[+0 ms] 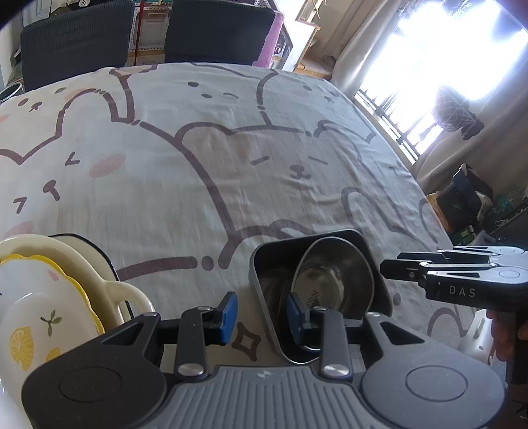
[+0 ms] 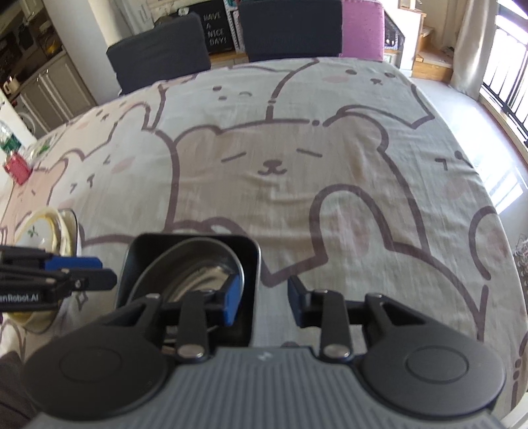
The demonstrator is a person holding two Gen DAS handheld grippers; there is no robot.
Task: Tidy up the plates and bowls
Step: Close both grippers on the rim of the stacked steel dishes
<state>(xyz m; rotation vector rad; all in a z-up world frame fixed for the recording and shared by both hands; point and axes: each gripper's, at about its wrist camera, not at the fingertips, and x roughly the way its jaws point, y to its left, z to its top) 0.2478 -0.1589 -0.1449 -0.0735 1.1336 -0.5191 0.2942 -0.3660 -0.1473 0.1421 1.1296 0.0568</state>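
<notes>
A dark square dish [image 1: 264, 260] [image 2: 138, 250] sits on the bear-print tablecloth with a steel bowl [image 1: 333, 274] [image 2: 194, 264] tilted inside it. My left gripper [image 1: 262, 312] is open, straddling the dish's left wall, right finger inside the dish. My right gripper [image 2: 264, 300] is open, straddling the dish's right wall, left finger inside by the bowl. A stack of cream and lemon-print dishes [image 1: 43, 297] [image 2: 49, 227] stands to the left. The right gripper also shows in the left wrist view [image 1: 396, 267], the left one in the right wrist view [image 2: 99, 270].
The tablecloth [image 1: 231, 165] [image 2: 297, 165] covers the table. Dark chairs [image 1: 214, 29] [image 2: 158, 49] stand at the far edge. A window with railing [image 1: 412, 109] is at the right. A red item [image 2: 16, 168] lies at the table's left edge.
</notes>
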